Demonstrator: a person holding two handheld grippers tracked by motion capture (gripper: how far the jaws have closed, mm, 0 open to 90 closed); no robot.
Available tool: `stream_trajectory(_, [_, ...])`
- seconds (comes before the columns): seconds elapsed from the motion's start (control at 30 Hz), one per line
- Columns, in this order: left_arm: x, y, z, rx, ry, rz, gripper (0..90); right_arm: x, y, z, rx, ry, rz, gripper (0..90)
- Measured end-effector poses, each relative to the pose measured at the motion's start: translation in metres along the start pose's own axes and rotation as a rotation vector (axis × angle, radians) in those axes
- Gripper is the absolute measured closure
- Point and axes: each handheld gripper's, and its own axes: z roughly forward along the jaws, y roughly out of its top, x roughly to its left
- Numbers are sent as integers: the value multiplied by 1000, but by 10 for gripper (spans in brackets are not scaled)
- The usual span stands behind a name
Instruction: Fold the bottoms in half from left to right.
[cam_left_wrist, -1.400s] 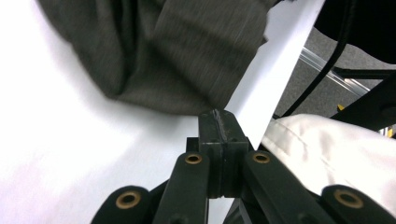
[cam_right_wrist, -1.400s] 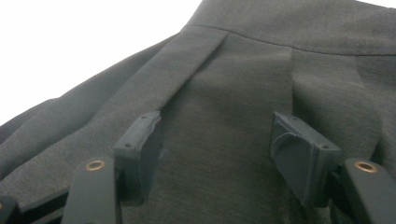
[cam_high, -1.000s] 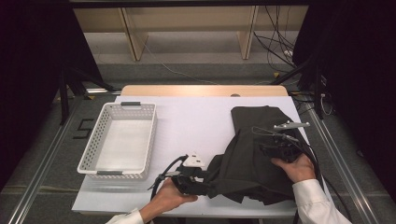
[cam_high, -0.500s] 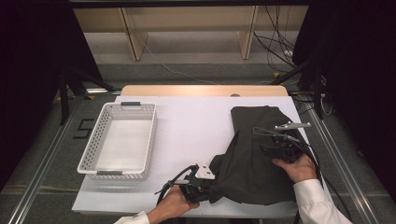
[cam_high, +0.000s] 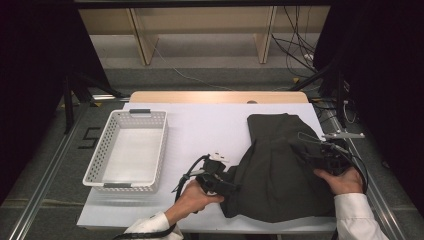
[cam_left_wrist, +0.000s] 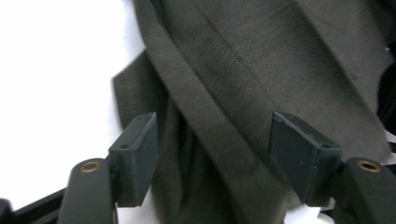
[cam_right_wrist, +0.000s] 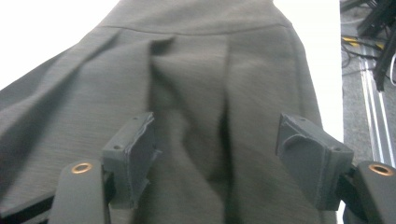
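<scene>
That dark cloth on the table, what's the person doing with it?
A person is working on a dark grey garment spread on the white table, with a gripper in each hand. The left gripper sits at the cloth's near-left edge; its jaws have just been opening, with a fold between them but not pinched. The right gripper is over the right side, jaws also just opening. A white basket sits at the left.

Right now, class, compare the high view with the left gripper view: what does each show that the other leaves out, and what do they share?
High view alone: the white perforated basket left of the cloth, the wooden table edge behind, both hands, and the right gripper at the cloth's right side. Left gripper view alone: the left gripper close up, jaws apart, a raised fold running between them without touching the pads. Shared: the dark grey garment lying on the white table cover.
</scene>
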Motion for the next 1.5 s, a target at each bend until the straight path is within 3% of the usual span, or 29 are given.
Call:
stream_trajectory(0.1, [-7,6,14,29,-25,-24,294,-6,-3,2,11,-7,16,294])
stream_trajectory(0.2, [-15,11,28,83,-1,-23,259,-10,-5,5,19,-13,21,292])
stream_trajectory(0.3, [-17,15,41,121,-23,-58,259,-11,-6,6,22,-15,20,292])
stream_trajectory(0.37, [-21,17,48,144,-23,-61,246,-12,-6,6,21,-16,21,292])
stream_trajectory(0.43, [-24,18,56,187,-56,-66,225,-12,-6,5,19,-15,22,293])
stream_trajectory(0.57, [-27,20,69,196,-73,-76,191,-11,-6,6,23,-13,17,293])
stream_trajectory(0.67, [-28,24,73,193,-92,-105,181,-11,-6,8,28,-12,17,293])
stream_trajectory(0.87, [-31,26,78,181,-71,-85,176,-10,-6,9,30,-9,13,295])
stream_trajectory(0.97, [-39,25,79,171,-5,-35,293,-9,-5,9,29,-9,13,296])
stream_trajectory(1.03, [-41,23,80,153,39,-7,468,-9,-5,9,30,-9,12,297])
stream_trajectory(1.13, [-41,21,81,134,36,13,678,-9,-5,9,25,-9,5,298])
stream_trajectory(1.2, [-43,20,81,122,46,30,756,-10,-5,9,26,-11,8,299])
stream_trajectory(1.3, [-46,17,77,89,53,56,791,-11,-5,9,28,-9,13,299])
stream_trajectory(1.5, [-40,12,72,51,34,25,798,-19,-7,9,45,-43,20,298])
